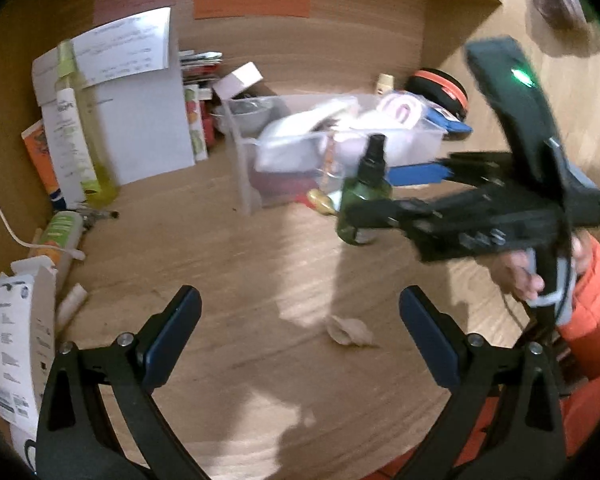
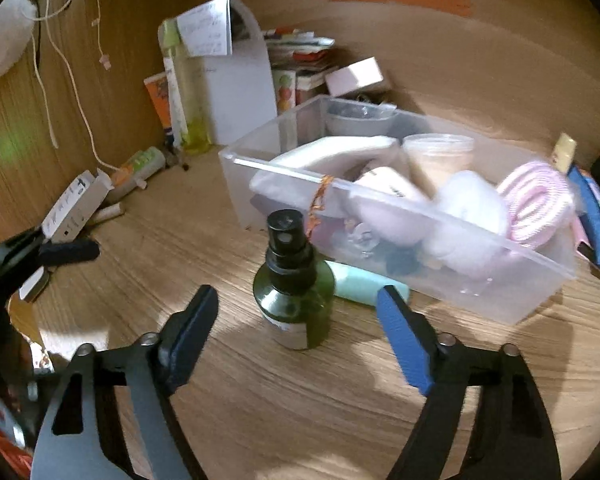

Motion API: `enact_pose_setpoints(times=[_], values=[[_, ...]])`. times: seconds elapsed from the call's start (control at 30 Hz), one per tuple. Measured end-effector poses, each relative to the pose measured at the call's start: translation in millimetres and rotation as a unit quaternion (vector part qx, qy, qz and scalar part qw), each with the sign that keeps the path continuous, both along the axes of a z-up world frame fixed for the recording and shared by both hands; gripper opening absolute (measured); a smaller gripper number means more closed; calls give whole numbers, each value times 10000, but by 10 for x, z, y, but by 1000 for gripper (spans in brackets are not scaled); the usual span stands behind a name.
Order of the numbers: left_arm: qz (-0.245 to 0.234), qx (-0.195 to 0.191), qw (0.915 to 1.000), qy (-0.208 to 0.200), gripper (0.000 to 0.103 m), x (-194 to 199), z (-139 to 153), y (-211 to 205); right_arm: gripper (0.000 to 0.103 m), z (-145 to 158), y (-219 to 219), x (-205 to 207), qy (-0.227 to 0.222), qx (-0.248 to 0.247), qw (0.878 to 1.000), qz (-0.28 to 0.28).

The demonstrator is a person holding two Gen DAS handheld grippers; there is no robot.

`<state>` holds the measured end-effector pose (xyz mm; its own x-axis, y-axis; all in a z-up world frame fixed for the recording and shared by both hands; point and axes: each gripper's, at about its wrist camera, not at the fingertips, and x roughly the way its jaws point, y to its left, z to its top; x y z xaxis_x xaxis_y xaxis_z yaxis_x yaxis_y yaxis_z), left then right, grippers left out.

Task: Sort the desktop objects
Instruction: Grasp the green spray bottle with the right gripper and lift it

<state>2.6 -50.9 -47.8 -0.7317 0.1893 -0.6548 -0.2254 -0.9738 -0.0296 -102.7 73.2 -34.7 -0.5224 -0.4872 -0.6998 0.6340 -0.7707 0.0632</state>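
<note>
A dark green spray bottle [image 2: 294, 300] with a black pump top stands upright on the wooden desk, just in front of a clear plastic bin [image 2: 452, 280] full of toiletries. My right gripper [image 2: 296, 300] is open, its fingers on either side of the bottle, not touching it. The bottle [image 1: 364, 200] and right gripper [image 1: 384, 196] also show in the left wrist view. My left gripper [image 1: 300, 300] is open and empty above bare desk. A crumpled scrap of paper [image 1: 350, 332] lies between its fingers, further ahead.
A pale green tube [image 2: 364, 284] lies behind the bottle against the bin. A tall yellow bottle [image 1: 80, 128], papers and books stand at the back left. Boxes and tubes [image 1: 24, 320] lie along the left wall. An orange-black case [image 1: 440, 88] sits behind the bin.
</note>
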Motion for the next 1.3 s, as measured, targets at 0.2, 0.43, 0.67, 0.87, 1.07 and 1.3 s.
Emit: enact_pose_setpoints(times=[0.2,0.43,0.67,0.87,1.07,1.3], values=[[-223,60,9993,-306,80,-35,-147,122,53,-110,-105,-134,-308,56,9995,38],[-298,138,9978,-575,54,-127,-293,180,39,-102,-72,-138,-305,-82,9995,-33],[-329,30,9982,-505,29,-107,-307,191,39,7,81,-61,-203,-293,9994,-18],[-161,123,9987,-471,25,-114,-273,155,39,108,259,-5,-105,-473,9988,-85],[9,246,9992,-303,25,-194,-110,120,39,213,444,48,34,-604,9980,-177],[92,243,9997,-25,25,-483,215,32,39,351,669,74,246,-619,9973,-318]])
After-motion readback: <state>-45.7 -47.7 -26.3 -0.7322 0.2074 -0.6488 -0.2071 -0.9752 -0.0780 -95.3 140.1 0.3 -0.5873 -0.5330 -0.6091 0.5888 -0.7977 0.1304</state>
